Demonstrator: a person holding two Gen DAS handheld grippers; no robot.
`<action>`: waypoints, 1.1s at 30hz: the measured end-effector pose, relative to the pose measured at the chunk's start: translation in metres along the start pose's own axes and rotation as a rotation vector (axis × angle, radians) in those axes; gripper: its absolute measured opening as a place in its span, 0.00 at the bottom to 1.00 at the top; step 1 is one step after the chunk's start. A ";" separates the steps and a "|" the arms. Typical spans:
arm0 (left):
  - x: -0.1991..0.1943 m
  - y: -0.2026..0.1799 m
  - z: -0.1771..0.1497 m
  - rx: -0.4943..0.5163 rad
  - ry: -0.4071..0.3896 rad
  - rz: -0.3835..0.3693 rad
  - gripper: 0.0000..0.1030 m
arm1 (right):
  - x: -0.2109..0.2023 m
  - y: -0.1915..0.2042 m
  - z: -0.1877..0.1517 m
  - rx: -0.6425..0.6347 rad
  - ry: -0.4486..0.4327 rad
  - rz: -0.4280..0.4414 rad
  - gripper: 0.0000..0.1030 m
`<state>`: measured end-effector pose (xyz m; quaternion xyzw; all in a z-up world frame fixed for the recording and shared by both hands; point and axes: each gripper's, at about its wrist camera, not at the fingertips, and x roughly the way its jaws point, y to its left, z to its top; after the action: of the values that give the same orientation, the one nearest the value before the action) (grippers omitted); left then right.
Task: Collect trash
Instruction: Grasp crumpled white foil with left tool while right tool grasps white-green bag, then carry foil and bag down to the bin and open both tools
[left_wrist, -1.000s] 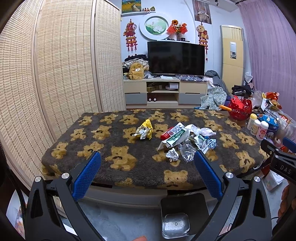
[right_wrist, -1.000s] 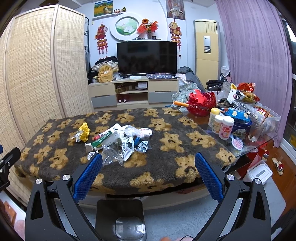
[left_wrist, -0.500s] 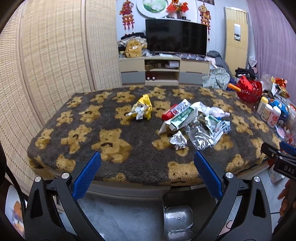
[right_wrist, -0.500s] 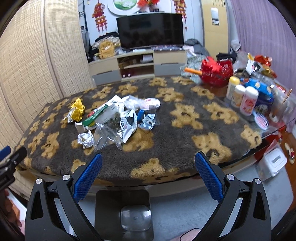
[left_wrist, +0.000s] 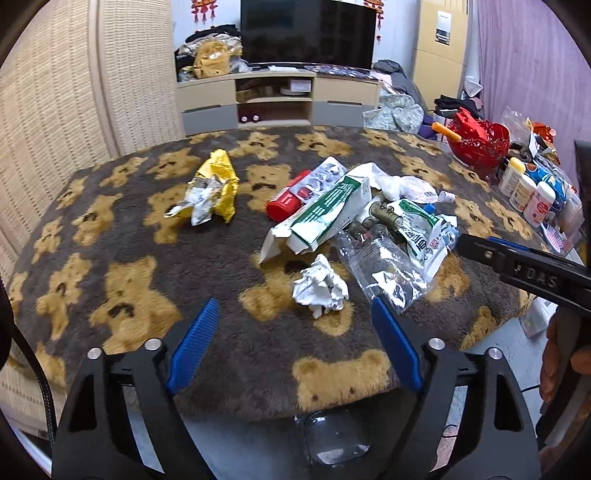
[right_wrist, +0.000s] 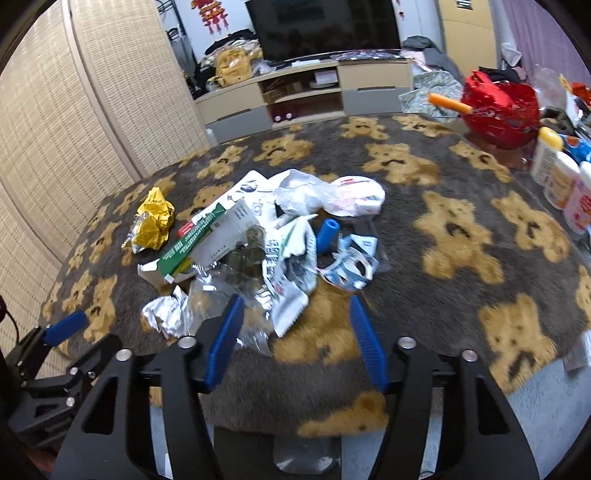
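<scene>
Bear-print blanket (left_wrist: 122, 295); both tongs (left_wrist: 291, 328) (right_wrist: 293, 321) gape above trash (left_wrist: 354, 221).

A red basket (left_wrist: 478, 139) and white bottles (left_wrist: 529, 192) flank the teddy-bear blanket (left_wrist: 122, 236).

We see our left gripper (left_wrist: 293, 325) as a black frame with triangular cut-outs, silver screws at the joints and blue ribbed pads (left_wrist: 194, 343) on its fingers. Our right gripper (right_wrist: 295, 325) is built the same; its side carries white letters "DAS". A black cable (left_wrist: 35, 369) loops at left. Bare skin of our right hand (left_wrist: 557, 363) shows.
</scene>
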<state>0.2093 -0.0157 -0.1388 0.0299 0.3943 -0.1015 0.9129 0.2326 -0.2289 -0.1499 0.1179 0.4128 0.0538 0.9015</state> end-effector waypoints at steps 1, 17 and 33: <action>0.006 0.000 0.003 -0.003 0.007 -0.014 0.67 | 0.003 0.001 0.003 -0.005 0.004 0.000 0.49; 0.075 -0.006 0.009 0.002 0.134 -0.125 0.22 | 0.054 0.000 0.015 -0.031 0.072 0.030 0.15; 0.010 -0.010 0.038 0.018 -0.019 -0.087 0.11 | -0.014 0.015 0.044 -0.068 -0.088 0.031 0.08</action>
<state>0.2406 -0.0326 -0.1193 0.0199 0.3858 -0.1449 0.9109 0.2568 -0.2244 -0.1080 0.0958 0.3690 0.0763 0.9213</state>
